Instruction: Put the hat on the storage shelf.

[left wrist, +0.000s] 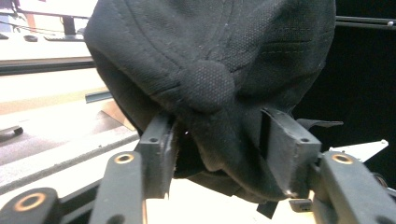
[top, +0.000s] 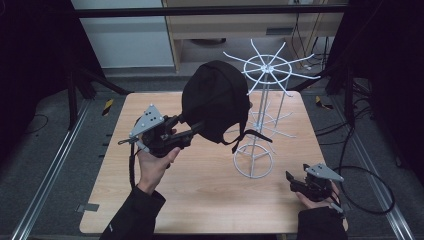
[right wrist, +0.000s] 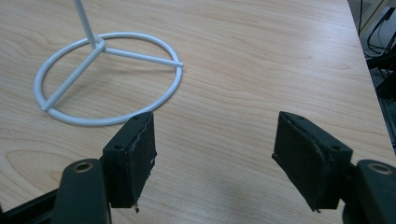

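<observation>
A black cap (top: pixel 216 100) hangs at an arm of the white wire rack (top: pixel 260 115), above the middle of the wooden bench (top: pixel 200 190). The left gripper (top: pixel 197 127) reaches up to the cap's lower edge. In the left gripper view the fabric (left wrist: pixel 210 70) bunches down between the fingers (left wrist: pixel 156 154); the fingers stand spread, and the cloth seems to brush the pads without being squeezed, though the fold hides the contact. The cap's top button (left wrist: pixel 206 86) faces the camera. No logo, label or lettering can be read on the cap.

The right gripper (top: pixel 295 181) rests low at the bench's right front, near the rack's ring base (right wrist: pixel 107 79). Its fingers (right wrist: pixel 135 158) are spread wide over bare wood with nothing between them.
</observation>
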`<control>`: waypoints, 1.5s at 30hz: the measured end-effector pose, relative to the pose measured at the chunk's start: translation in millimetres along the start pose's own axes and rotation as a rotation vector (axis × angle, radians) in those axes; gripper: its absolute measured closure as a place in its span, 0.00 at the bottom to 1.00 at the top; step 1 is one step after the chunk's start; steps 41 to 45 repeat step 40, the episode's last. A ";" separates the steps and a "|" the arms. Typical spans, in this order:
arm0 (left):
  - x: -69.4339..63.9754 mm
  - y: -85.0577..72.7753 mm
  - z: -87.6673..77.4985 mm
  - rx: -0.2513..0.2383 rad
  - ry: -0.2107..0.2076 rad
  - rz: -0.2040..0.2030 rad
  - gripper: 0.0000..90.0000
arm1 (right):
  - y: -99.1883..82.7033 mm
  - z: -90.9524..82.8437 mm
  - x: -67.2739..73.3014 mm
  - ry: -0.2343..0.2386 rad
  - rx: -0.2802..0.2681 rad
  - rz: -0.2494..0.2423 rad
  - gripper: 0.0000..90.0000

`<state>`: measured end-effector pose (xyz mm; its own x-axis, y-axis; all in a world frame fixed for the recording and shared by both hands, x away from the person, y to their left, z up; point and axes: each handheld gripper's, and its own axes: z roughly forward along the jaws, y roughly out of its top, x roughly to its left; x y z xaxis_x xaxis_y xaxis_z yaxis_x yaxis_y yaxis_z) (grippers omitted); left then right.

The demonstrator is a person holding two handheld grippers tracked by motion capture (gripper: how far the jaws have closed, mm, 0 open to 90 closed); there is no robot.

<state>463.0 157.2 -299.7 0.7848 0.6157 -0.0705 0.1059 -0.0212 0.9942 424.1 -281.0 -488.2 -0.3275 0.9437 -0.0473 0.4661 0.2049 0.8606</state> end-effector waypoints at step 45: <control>72.7 -169.3 -100.8 0.429 0.419 -0.100 0.29 | -1.6 5.0 2.4 0.020 0.016 0.033 0.19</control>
